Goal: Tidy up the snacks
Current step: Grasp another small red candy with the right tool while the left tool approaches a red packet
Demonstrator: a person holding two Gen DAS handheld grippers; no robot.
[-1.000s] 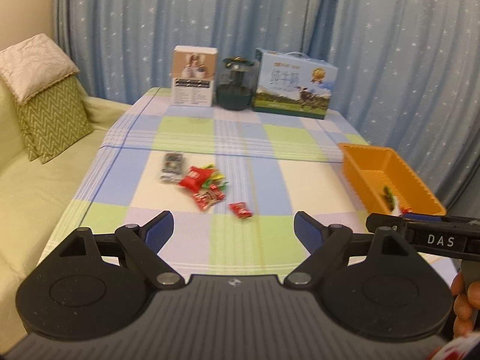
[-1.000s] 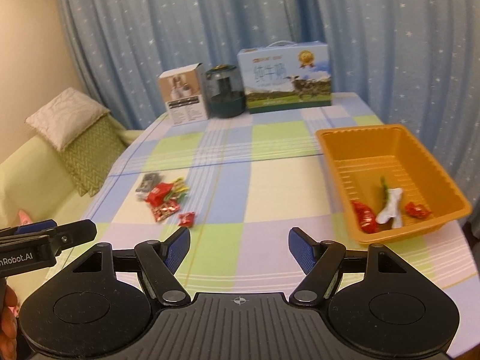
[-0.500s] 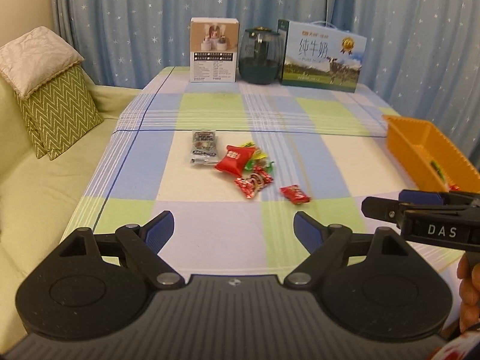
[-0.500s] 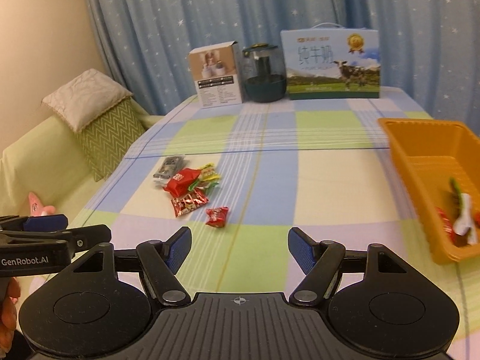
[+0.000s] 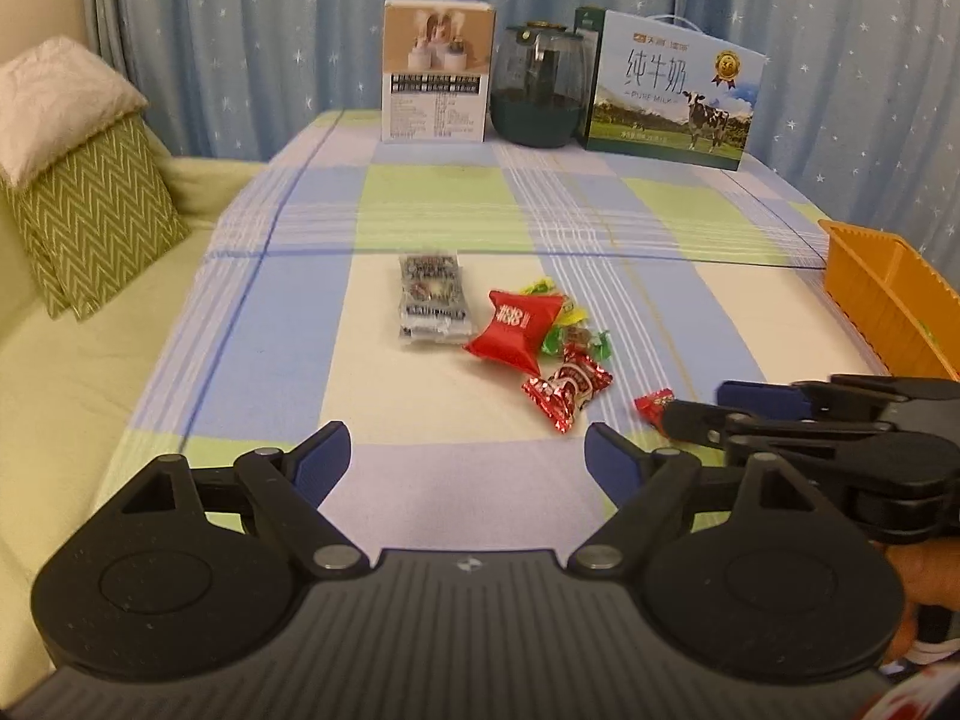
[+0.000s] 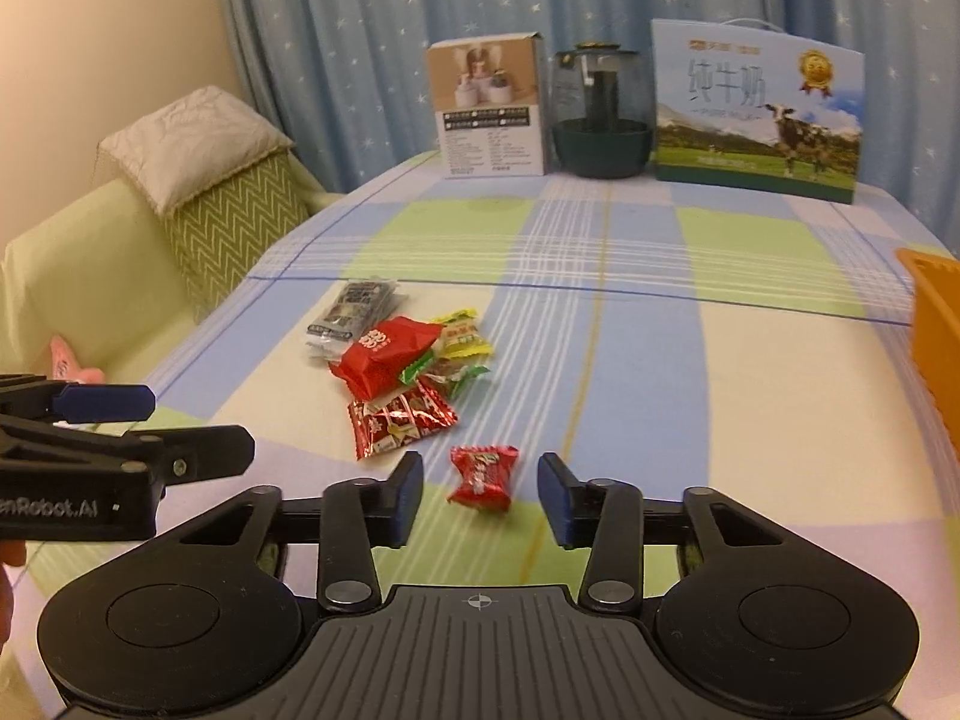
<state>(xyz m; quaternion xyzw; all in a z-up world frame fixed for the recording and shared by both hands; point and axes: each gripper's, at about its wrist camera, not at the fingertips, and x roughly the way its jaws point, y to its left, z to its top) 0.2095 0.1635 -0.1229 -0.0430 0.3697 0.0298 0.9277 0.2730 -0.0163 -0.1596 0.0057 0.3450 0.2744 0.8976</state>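
Room: blue star-print curtain behind; pale green sofa with zigzag cushion to the left.
Surface: table under a checked blue, green and cream cloth.
Back row: white carton, dark glass jar, milk gift box, standing side by side at the far edge.
Container: orange tray at the right edge of the table, well apart from the snack pile. Its contents are mostly hidden in both views; only a green sliver shows at its rim.
Snack pile: mid-table. Grey packet farthest, big red pouch over yellow and green sweets, red foil pack nearest of the heap.
Target (judged): small red wrapped candy, lying alone on the near side of the pile.
Key relation: candy sits directly ahead of the right gripper, between its two fingers, long axis running roughly away from the camera, slightly tilted.
Right gripper state: jaws parted, gap wider than the candy, nothing held.
Left gripper: jaws spread wide, empty, short of the pile.
Nearer hand: right.
Next (judged): close on the candy, carry it rightward to the tray.
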